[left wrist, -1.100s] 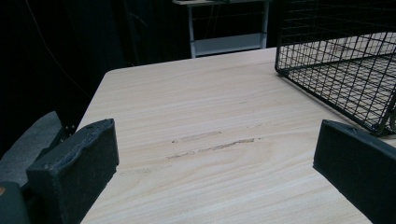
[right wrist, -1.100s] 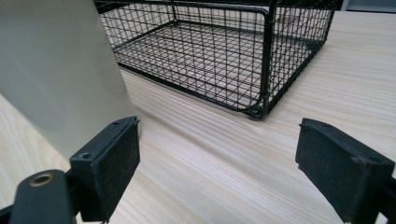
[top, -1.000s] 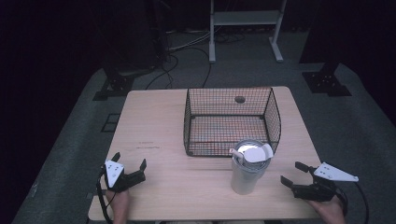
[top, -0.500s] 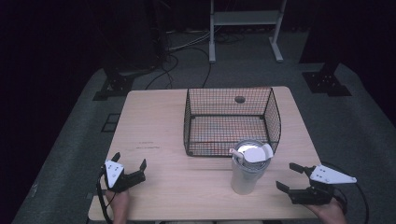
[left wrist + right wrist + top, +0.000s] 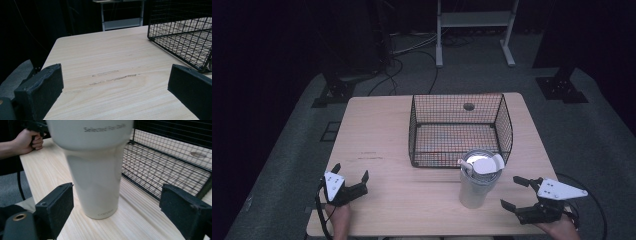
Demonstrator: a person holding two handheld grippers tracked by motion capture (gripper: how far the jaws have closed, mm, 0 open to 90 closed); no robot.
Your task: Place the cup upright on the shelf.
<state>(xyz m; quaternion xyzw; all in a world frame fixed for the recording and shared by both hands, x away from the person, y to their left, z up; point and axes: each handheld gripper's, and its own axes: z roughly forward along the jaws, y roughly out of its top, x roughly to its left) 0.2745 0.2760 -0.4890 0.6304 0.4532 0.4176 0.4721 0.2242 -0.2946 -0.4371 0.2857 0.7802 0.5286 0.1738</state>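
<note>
Tumbler [image 5: 478, 181] stands on the bench [image 5: 377, 130], not grabbed yet — right hand-held gripper [image 5: 517, 194] gapes wide beside it, left hand-held gripper [image 5: 350, 176] waits released; wire basket [image 5: 507, 125] sits empty

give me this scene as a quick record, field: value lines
surface: wooden table
tumbler: white tumbler, upright, lidded, just in front of the basket
basket: black wire basket, nothing inside it
right gripper: right gripper, open, facing the tumbler from its right, not touching it
left gripper: left gripper, open, near the table's front left edge, holding nothing
likely next move: right gripper closes on the tumbler
</note>
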